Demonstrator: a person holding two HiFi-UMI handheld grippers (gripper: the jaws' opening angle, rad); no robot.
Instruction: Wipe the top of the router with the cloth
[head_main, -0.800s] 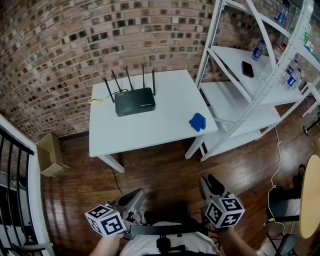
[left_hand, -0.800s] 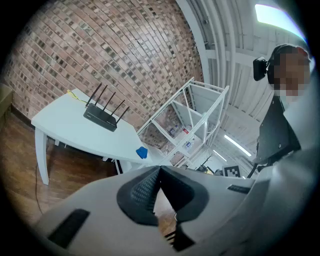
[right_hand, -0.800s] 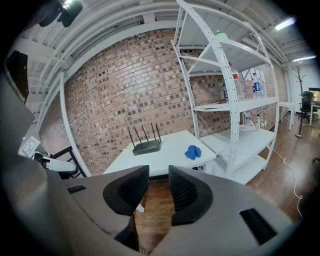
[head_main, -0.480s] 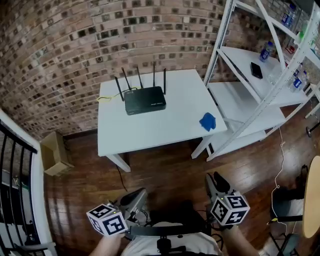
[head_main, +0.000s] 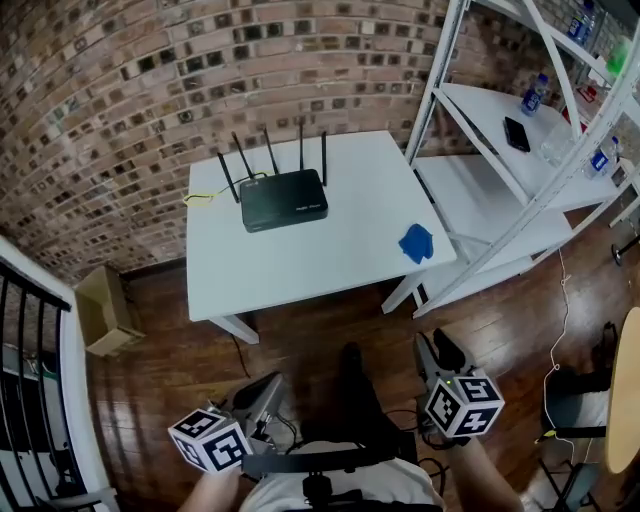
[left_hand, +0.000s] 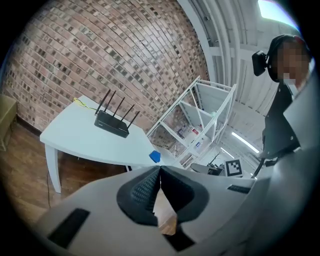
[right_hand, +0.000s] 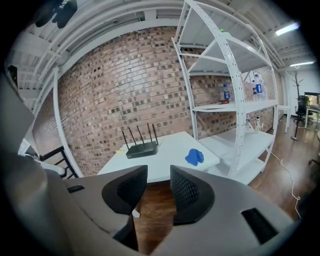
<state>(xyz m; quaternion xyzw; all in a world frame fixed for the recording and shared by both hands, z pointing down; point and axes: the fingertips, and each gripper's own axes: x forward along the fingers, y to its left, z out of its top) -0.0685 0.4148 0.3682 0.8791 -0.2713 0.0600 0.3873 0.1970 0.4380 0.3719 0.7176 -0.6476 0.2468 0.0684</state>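
A black router (head_main: 283, 200) with several upright antennas stands at the back of the white table (head_main: 320, 265). A crumpled blue cloth (head_main: 416, 243) lies near the table's right edge. Both grippers hang low by the person's body, well short of the table. My left gripper (head_main: 266, 395) has its jaws closed tip to tip with nothing held. My right gripper (head_main: 438, 356) has a gap between its jaws and is empty. The left gripper view shows the router (left_hand: 112, 125) and cloth (left_hand: 154, 156) far ahead. The right gripper view shows the router (right_hand: 141, 149), the cloth (right_hand: 194, 157) and my right gripper (right_hand: 159, 171).
A white metal shelf rack (head_main: 500, 190) stands right of the table, with a dark phone (head_main: 517, 133) and bottles on it. A cardboard box (head_main: 105, 310) sits on the wood floor at left, next to a black railing (head_main: 30, 400). A brick wall runs behind the table.
A dark leg has come forward between the grippers. The head view has shifted a little. Both grippers stay low and away from the table.
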